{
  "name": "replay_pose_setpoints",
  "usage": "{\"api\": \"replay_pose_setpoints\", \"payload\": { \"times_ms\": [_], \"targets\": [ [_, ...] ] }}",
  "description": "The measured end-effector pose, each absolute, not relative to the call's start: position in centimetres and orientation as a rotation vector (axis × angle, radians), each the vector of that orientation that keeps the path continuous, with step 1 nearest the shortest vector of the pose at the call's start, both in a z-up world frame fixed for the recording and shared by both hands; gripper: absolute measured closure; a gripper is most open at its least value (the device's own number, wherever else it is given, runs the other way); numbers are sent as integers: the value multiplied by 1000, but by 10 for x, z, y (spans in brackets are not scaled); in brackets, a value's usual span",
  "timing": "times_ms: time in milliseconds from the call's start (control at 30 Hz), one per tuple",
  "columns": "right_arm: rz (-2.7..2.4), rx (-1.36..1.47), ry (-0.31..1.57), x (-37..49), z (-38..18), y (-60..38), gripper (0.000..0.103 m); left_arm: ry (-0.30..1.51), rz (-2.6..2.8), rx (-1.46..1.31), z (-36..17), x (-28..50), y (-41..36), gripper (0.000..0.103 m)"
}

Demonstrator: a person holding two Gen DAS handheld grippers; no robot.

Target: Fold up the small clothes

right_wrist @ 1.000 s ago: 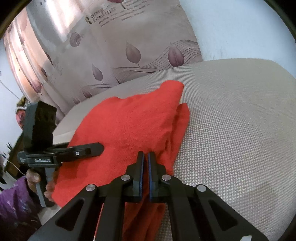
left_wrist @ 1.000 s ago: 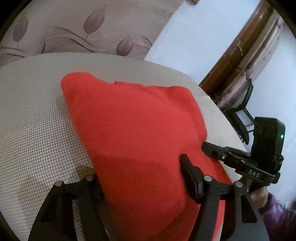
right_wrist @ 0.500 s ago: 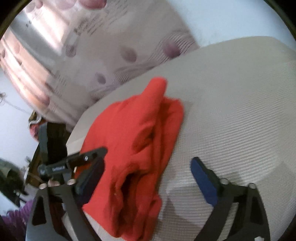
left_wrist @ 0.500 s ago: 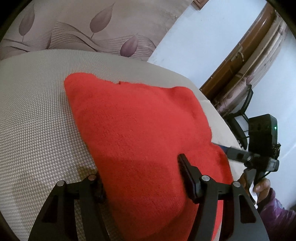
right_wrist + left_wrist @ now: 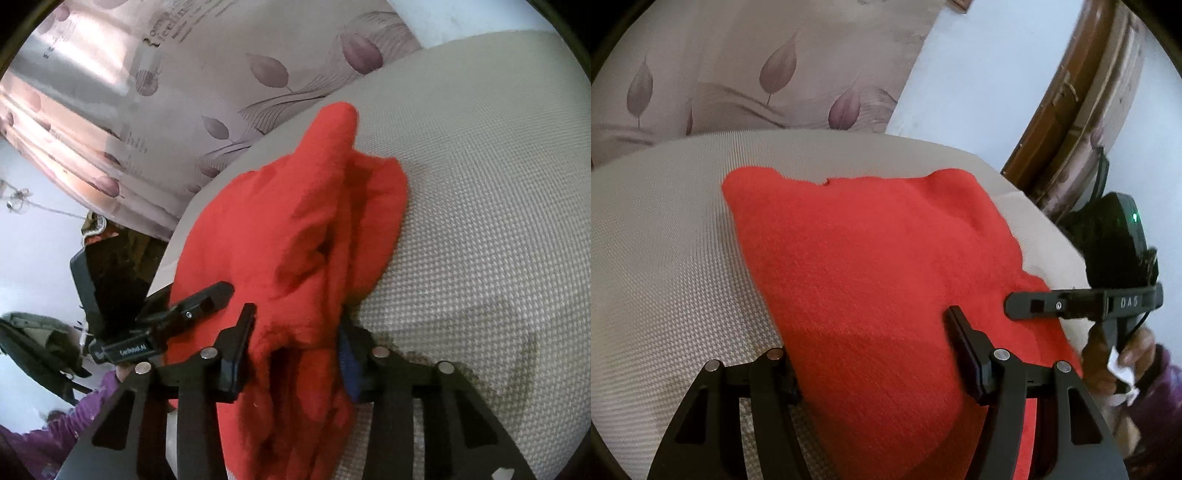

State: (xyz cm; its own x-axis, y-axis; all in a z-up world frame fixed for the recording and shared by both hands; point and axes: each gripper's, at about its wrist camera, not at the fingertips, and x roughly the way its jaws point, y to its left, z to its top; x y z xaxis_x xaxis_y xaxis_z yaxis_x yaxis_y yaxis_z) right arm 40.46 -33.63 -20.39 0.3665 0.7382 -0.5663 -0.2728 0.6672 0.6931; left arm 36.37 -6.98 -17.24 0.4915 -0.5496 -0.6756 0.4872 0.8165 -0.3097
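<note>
A red fleece garment (image 5: 871, 266) lies on a beige woven cushion (image 5: 665, 258). My left gripper (image 5: 875, 354) is open, its two fingers straddling the near part of the cloth. In the right wrist view the same garment (image 5: 295, 236) is bunched in folds. My right gripper (image 5: 295, 347) is partly open with a thick fold of the red cloth between its fingers; the right blue pad is mostly hidden by cloth. The right gripper also shows in the left wrist view (image 5: 1082, 302), at the garment's right edge. The left gripper shows in the right wrist view (image 5: 177, 317).
A leaf-patterned curtain (image 5: 757, 74) hangs behind the cushion. A white wall (image 5: 979, 92) and a brown wooden door frame (image 5: 1056, 110) stand at the right. The cushion's edge (image 5: 173, 258) drops off at the left of the right wrist view.
My right gripper opened, then closed in around a fold at the garment's near edge. The cloth there bunched up. My left gripper stayed open over the cloth.
</note>
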Motion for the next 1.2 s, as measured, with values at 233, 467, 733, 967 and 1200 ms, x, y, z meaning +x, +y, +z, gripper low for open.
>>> {"api": "replay_pose_setpoints", "payload": {
  "times_ms": [233,467,733,967,1200],
  "targets": [
    [658,540,989,407,-203,-335,54,827,-598,-29,-170,361,-74,40],
    [665,509,993,411,-201,-323,51,823,-577,-7,-168,359,-79,40],
    [685,557,989,413,-208,-328,63,820,-564,6,-168,357,-82,40],
    [694,560,988,411,-210,-329,62,817,-560,13,-168,356,-82,40],
    [674,523,992,412,-205,-319,59,833,-567,-16,-168,360,-80,44]
  ]
}}
